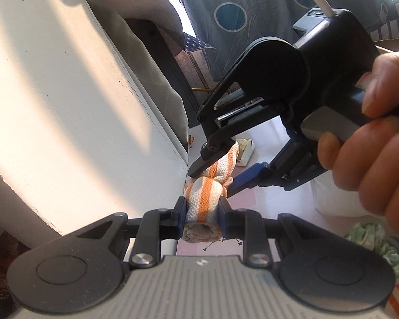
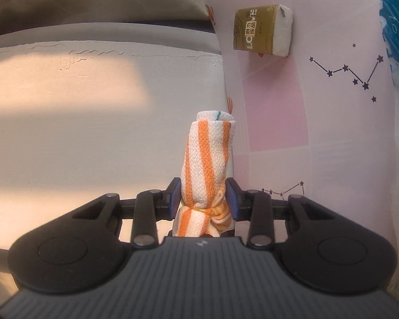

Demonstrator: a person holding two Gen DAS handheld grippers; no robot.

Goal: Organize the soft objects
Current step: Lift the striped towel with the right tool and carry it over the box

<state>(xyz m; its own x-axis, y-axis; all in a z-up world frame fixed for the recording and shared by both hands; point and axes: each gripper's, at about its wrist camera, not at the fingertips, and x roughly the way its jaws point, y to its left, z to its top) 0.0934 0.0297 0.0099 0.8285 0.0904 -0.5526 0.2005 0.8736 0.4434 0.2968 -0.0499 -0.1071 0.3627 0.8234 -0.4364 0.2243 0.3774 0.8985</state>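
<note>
A rolled orange-and-white striped towel (image 1: 203,199) (image 2: 207,148), tied by a thin band near one end, hangs in the air between both grippers. My left gripper (image 1: 202,212) is shut on one end of the roll, its blue pads pressing both sides. My right gripper (image 1: 216,176) (image 2: 203,199) is closed on the towel near the tied end, with the rest of the roll standing up beyond its fingers. A person's hand (image 1: 372,146) holds the right gripper's handle. The roll is close beside a white padded panel (image 1: 66,106).
A pink sheet with star patterns (image 2: 332,133) lies below. A gold-and-white tissue pack (image 2: 263,30) (image 1: 246,151) rests on it farther off. A green ruffled cloth (image 1: 372,242) lies at lower right, a blue-and-white bag (image 2: 396,26) at the right edge, and a beige cushion (image 2: 106,2) above the panel.
</note>
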